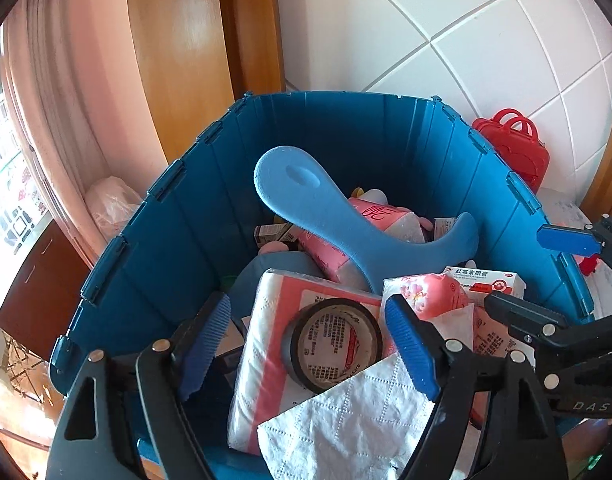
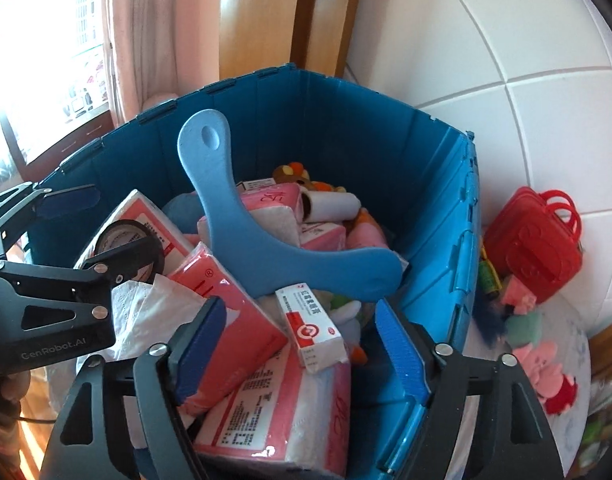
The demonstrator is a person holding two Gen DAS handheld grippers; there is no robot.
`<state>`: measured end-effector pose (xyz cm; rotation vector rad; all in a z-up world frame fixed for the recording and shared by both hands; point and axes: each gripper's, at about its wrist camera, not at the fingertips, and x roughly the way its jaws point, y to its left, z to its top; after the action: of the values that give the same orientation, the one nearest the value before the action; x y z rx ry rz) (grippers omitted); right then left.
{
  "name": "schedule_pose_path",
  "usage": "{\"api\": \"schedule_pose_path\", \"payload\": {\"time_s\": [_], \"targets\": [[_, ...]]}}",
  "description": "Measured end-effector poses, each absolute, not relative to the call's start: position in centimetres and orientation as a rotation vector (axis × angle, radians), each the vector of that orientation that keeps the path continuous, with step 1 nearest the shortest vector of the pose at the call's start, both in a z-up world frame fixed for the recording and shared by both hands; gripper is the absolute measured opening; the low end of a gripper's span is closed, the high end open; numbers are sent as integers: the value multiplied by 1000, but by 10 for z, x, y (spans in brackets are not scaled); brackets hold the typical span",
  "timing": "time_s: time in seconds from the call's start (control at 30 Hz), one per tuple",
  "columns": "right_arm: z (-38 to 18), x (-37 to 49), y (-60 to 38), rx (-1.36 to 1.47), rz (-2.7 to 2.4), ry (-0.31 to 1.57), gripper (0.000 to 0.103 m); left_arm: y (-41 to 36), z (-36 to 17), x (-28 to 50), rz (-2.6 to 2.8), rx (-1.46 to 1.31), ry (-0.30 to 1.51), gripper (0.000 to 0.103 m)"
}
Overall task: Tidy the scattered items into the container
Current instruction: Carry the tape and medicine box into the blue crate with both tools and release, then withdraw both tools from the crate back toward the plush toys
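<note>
Left wrist view shows the left gripper (image 1: 310,344) with its fingers spread apart over the blue folding crate (image 1: 154,240); a roll of black tape (image 1: 332,344) lies between them on a tissue pack (image 1: 266,320), and no pad presses on it. Right wrist view shows the right gripper (image 2: 302,356) likewise released, its fingers parted above a pink tissue pack (image 2: 226,312) and a red-and-white ointment box (image 2: 314,328), gripping neither.

Contents sit inside the crate, heaped close to the rim. Still outside it, on the white surface to the right, lie a red toy suitcase (image 2: 534,244) and several small plush toys (image 2: 546,364).

Risks, as judged:
- The blue long-handled tool (image 2: 242,236) leans across the pile with its handle end clear of the heap; a knock from either gripper could tip it out.
- The tape roll rests tilted on a sloping pack and may roll or slide deeper.
- A loose white tissue sheet (image 1: 346,420) lies under the left fingers and may snag on withdrawal.
- The two grippers work close together over one crate; collision is possible.

Count: one crate, one blue tool, one tape roll, one ointment box, one cardboard tube (image 2: 330,204), one red suitcase. At least five tissue packs; the exact number, and that of the plush toys, cannot be told.
</note>
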<state>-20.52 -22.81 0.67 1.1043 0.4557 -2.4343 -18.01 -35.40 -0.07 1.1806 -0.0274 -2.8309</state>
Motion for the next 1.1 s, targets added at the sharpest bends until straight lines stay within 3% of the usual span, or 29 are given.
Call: {"api": "schedule_pose_path", "payload": {"time_s": [0.07,0.13,0.27,0.53,0.63,1.1], "targets": [[11,-201,-221,1085,-2449,432,98,-353,2,-177,-2841,1164,-25,81],[15,-195,-213,1068,-2465,405,103,-353,6,-172,-2856,1140,-21,84],[24,-181,-195,1026,-2499,371,103,-351,13,-161,-2867,1058,3,95],[40,-144,-134,887,-2628,241,103,-320,39,-129,-2951,870,15,97],[38,-137,-99,894,-2678,173,103,-289,50,-118,-3014,818,-19,101],[9,-80,144,1000,-2872,17,103,-83,56,-87,-3173,805,-21,101]]}}
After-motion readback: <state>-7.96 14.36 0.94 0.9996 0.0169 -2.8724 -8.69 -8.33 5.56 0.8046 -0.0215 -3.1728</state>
